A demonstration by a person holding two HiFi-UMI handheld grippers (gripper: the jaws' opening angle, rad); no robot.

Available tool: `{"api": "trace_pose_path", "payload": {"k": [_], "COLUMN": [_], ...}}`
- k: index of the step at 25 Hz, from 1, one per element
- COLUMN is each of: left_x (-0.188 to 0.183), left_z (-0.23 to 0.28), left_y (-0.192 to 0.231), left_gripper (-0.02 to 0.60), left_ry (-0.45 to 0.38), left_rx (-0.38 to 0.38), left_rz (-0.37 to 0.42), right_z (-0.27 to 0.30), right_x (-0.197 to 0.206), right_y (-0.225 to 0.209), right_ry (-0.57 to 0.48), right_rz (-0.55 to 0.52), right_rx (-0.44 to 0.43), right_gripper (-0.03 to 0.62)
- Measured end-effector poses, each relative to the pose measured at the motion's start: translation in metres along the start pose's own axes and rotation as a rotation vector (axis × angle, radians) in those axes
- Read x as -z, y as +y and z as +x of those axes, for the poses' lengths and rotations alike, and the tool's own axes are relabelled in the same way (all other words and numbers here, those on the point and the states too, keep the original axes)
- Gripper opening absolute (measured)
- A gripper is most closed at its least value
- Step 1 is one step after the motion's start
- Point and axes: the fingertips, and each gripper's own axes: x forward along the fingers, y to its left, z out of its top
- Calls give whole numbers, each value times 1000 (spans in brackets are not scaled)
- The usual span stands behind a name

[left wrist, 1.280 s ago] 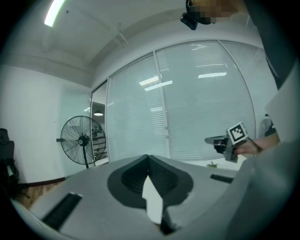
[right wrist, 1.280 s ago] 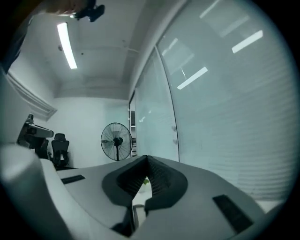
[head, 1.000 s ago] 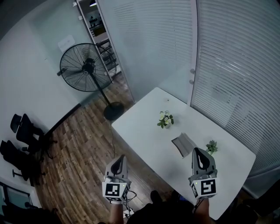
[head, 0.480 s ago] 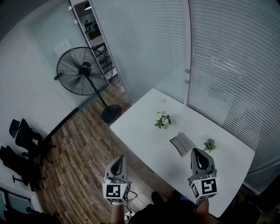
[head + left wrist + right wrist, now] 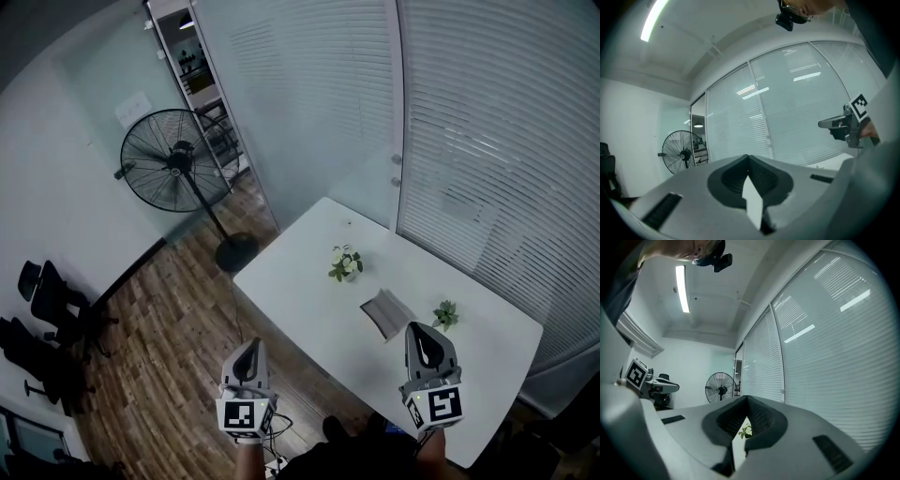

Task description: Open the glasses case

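The grey glasses case (image 5: 386,311) lies on the white table (image 5: 300,291), between two small plants. Its lid state is too small to tell. My right gripper (image 5: 422,328) hovers level over the table's near side, just short of the case, jaws shut on nothing. My left gripper (image 5: 251,345) is held off the table's left edge, over the wood floor, jaws also shut and empty. The left gripper view shows its jaws (image 5: 748,158) meeting at the tip, with the right gripper (image 5: 834,124) off to the side. The right gripper view shows its closed jaws (image 5: 747,399).
A white-flowered plant (image 5: 343,263) and a small green plant (image 5: 444,314) flank the case. A standing fan (image 5: 175,155) is on the wood floor beyond the table. Black office chairs (image 5: 42,291) stand at far left. Blinds cover the glass wall (image 5: 487,141).
The head view has shifted slightly, so the table sits a little lower left in frame. Both grippers keep their places and stay shut.
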Motion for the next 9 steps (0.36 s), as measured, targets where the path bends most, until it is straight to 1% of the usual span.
{"api": "trace_pose_path", "payload": {"k": [9], "left_x": [-9], "left_z": [-3], "left_y": [-11], "left_gripper": [-8], "left_ry": [-21], "left_rx": [24], "left_rz": [14], "right_z": [-10], "right_x": [-11], "right_y": [-3], "right_ry": [-20], "right_rz": [-15], "right_rx": [8], "right_gripper": [15]}}
